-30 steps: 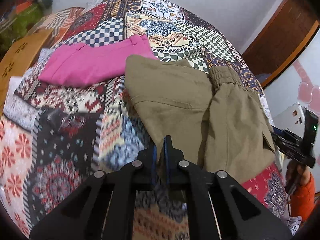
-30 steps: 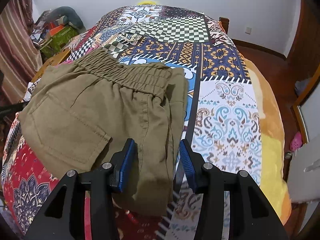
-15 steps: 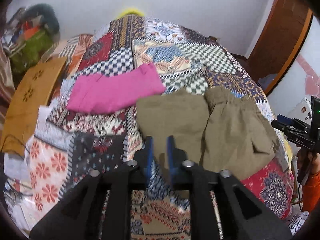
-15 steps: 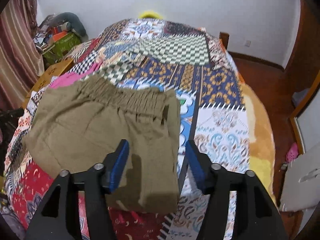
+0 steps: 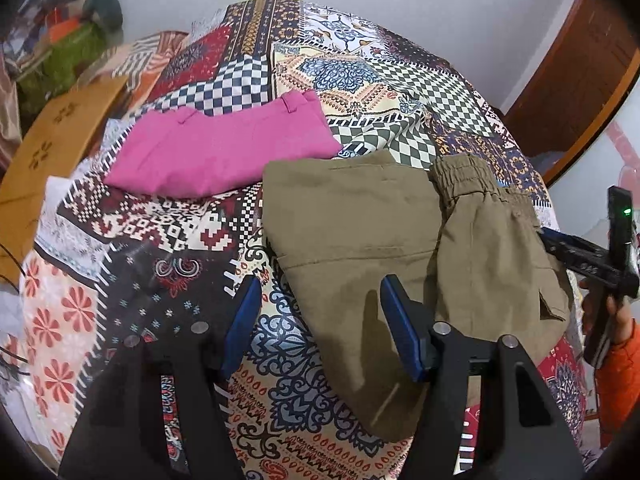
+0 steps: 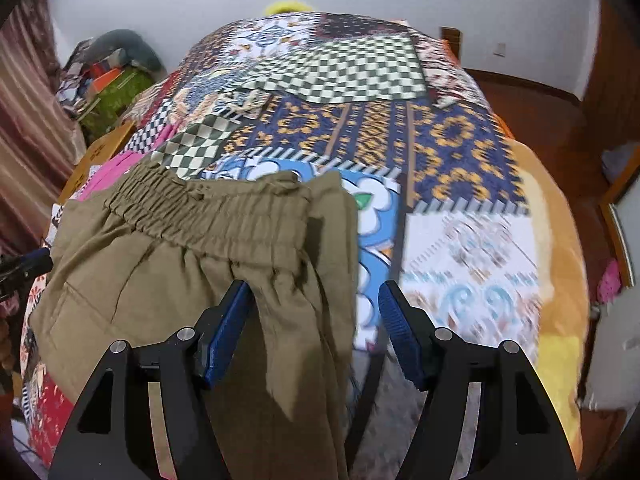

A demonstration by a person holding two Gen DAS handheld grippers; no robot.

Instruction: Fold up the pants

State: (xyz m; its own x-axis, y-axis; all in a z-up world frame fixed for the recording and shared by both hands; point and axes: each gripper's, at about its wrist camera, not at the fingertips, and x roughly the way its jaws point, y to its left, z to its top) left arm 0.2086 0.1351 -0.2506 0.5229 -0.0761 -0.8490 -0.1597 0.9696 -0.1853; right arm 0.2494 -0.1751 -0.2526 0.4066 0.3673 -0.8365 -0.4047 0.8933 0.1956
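Olive-brown pants [image 5: 380, 232] lie folded on the patterned bedspread [image 5: 168, 248], the elastic waistband [image 6: 208, 216] on the far side. My left gripper [image 5: 320, 320] is open and empty above the near left edge of the pants. My right gripper [image 6: 316, 328] is open and empty above the right edge of the pants [image 6: 280, 280]. The right gripper also shows at the right edge of the left wrist view [image 5: 580, 256], held by a hand in an orange sleeve.
Folded pink pants [image 5: 224, 148] lie on the bed left of and behind the olive pair. A wooden piece [image 5: 52, 152] and a clutter pile [image 5: 60, 52] stand left of the bed. Wooden floor [image 6: 540, 120] and a door frame lie on the right.
My left gripper was shut and has opened, and has lifted back from the pants. My right gripper stayed open and has drawn back a little.
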